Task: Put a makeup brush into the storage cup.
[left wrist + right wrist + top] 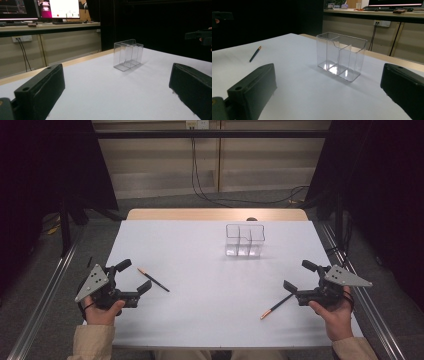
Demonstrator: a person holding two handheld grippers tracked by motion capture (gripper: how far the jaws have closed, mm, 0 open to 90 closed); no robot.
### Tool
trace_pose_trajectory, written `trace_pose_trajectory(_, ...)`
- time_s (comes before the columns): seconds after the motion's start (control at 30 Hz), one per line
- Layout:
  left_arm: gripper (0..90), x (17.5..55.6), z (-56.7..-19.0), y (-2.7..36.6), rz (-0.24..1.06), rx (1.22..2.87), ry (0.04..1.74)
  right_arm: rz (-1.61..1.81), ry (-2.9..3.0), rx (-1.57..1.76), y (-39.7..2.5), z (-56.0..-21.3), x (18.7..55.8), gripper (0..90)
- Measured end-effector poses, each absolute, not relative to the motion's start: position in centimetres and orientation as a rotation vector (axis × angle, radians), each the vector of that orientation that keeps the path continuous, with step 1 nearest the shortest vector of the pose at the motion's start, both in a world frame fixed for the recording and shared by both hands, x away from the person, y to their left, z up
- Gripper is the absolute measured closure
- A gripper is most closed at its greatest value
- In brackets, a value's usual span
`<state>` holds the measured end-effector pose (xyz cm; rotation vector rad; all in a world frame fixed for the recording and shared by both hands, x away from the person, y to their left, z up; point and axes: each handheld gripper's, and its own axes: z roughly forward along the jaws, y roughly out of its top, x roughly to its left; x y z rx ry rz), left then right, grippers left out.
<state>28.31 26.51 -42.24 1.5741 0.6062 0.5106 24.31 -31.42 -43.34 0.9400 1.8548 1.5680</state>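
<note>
We hold the left tool (132, 278) at the left edge of the white worktop (210, 285), its jaws spread wide with nothing between them. Just ahead of its tips lies a dark pencil (153, 279) with a tan end; in the left tool's own view the pencil is cut off from sight below the jaws. Ahead and to the right of this tool, well apart, stands the clear divided holder (244, 240); its walls are hard to make out against the white sheet, and we cannot tell how many compartments it has. A second pencil (276, 306) lies just beside the right tool (299, 276), touching or nearly touching its lower jaw. That tool also gapes wide and holds nothing. Dark curtains flank the worktop, cables trail on the grey floor beyond, and monitors glow on a far desk.
</note>
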Motion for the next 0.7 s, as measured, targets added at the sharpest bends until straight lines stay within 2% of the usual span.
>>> trace_pose_trajectory(0.7, 0.1, 29.2, -41.72, 26.14, 0.535, 1.554, 0.619, 1.57, 1.858, 0.918, -31.34, -43.18, 23.44, 0.0)
